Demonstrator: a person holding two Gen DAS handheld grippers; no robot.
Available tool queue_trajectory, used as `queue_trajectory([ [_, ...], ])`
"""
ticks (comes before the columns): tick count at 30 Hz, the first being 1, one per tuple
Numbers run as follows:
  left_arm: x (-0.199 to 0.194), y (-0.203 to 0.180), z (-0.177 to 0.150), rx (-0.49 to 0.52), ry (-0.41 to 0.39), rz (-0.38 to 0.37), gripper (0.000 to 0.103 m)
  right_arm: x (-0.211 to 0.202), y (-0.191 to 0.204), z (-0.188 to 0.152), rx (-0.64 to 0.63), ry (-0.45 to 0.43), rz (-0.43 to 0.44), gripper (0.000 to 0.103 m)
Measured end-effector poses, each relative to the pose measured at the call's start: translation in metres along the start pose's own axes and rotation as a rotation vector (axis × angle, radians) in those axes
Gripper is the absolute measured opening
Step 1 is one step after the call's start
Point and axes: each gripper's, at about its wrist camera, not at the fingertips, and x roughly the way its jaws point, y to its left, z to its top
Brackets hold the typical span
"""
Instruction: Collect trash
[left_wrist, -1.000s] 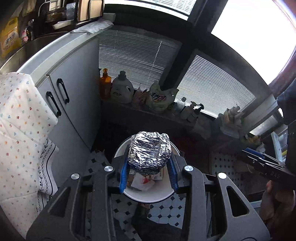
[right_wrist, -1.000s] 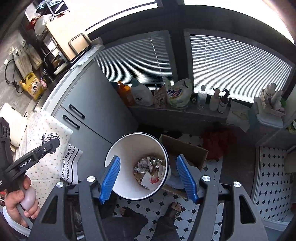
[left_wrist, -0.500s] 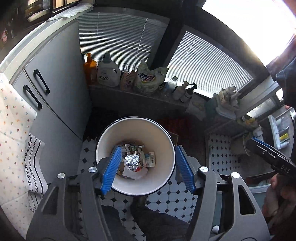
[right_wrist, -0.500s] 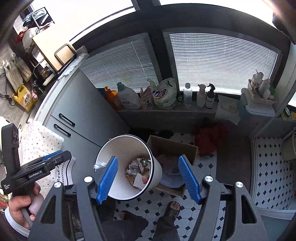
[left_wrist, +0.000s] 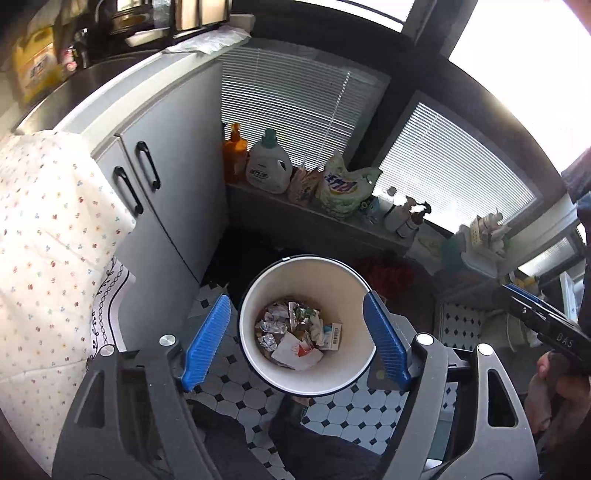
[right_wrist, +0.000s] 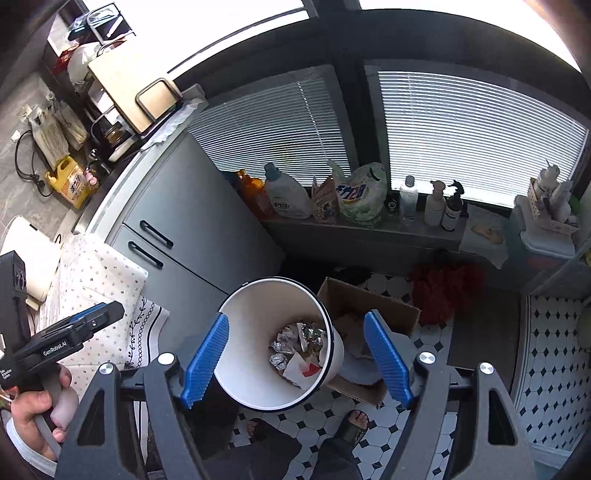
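A white trash bin (left_wrist: 258, 295) with a dark rim stands on the tiled floor, below both grippers; it also shows in the right wrist view (right_wrist: 258, 306). Inside lie crumpled foil (left_wrist: 271, 326), paper scraps and a small box (left_wrist: 332, 336); the foil shows too in the right wrist view (right_wrist: 279, 360). My left gripper (left_wrist: 297, 332) is open and empty, high above the bin mouth. My right gripper (right_wrist: 295, 350) is open and empty, also above the bin. The left gripper appears at the left edge of the right wrist view (right_wrist: 79, 326).
A grey cabinet (left_wrist: 173, 184) with black handles stands left of the bin. A flowered cloth (left_wrist: 48, 236) hangs at the left. Detergent bottles (left_wrist: 267, 166) line a low sill by the blinds. A cardboard box (right_wrist: 369, 306) sits right of the bin. My feet show below.
The left gripper opened and let go of the big foil ball, which dropped into the bin. Its jaws have since spread wider and it has risen. The right gripper stayed open above the bin.
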Motion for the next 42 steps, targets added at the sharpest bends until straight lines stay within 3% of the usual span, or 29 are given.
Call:
queue_trajectory([
  [3,-0.023,0.010,-0.002,-0.054,-0.052,0.040,0.086,-0.003,0.018,0.008,-0.059,-0.006,0.026,0.088],
  [7,-0.054,0.024,-0.008,-0.098,-0.118,0.094,0.092,-0.006,0.044,0.016,-0.121,-0.006,0.055,0.094],
  [16,-0.132,0.073,-0.032,-0.191,-0.235,0.182,0.094,-0.021,0.111,0.012,-0.221,-0.007,0.128,0.095],
  [29,-0.243,0.118,-0.113,-0.251,-0.378,0.274,0.097,-0.078,0.211,-0.032,-0.398,-0.043,0.207,0.095],
  [35,-0.286,0.126,-0.160,-0.330,-0.439,0.319,0.097,-0.110,0.239,-0.054,-0.455,-0.079,0.246,0.095],
  [42,-0.334,0.121,-0.196,-0.340,-0.497,0.384,0.097,-0.148,0.262,-0.078,-0.508,-0.127,0.291,0.095],
])
